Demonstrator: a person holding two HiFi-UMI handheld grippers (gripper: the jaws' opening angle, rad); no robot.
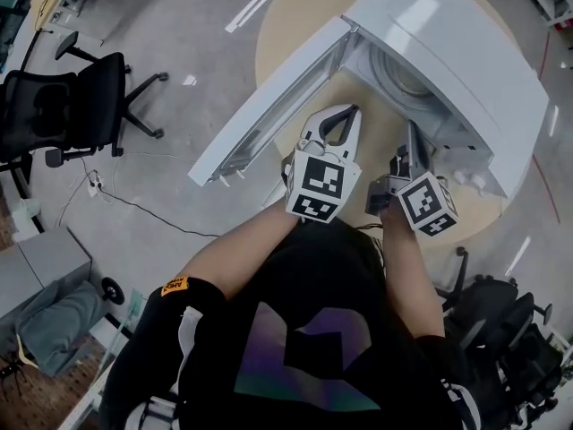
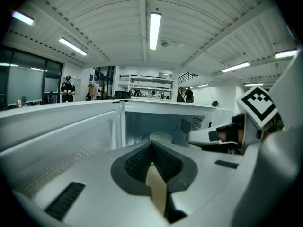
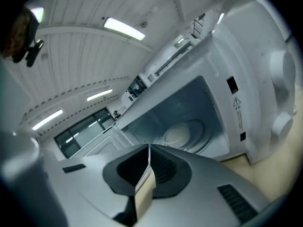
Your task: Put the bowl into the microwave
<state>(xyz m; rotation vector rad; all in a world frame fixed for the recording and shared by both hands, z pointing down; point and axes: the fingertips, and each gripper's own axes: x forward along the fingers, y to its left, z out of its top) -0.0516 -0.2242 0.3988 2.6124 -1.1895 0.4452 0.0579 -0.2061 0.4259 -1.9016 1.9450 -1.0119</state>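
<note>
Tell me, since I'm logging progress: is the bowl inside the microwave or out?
Inside: the bowl sits on the turntable within the microwave, whose door stands open.

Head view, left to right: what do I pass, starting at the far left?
black office chair → open microwave door → left hand-held gripper → right hand-held gripper

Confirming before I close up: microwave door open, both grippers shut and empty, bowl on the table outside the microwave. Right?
One error: the bowl sits inside the microwave, as the right gripper view shows. The door is open, and the left gripper and right gripper are shut and empty.
</note>
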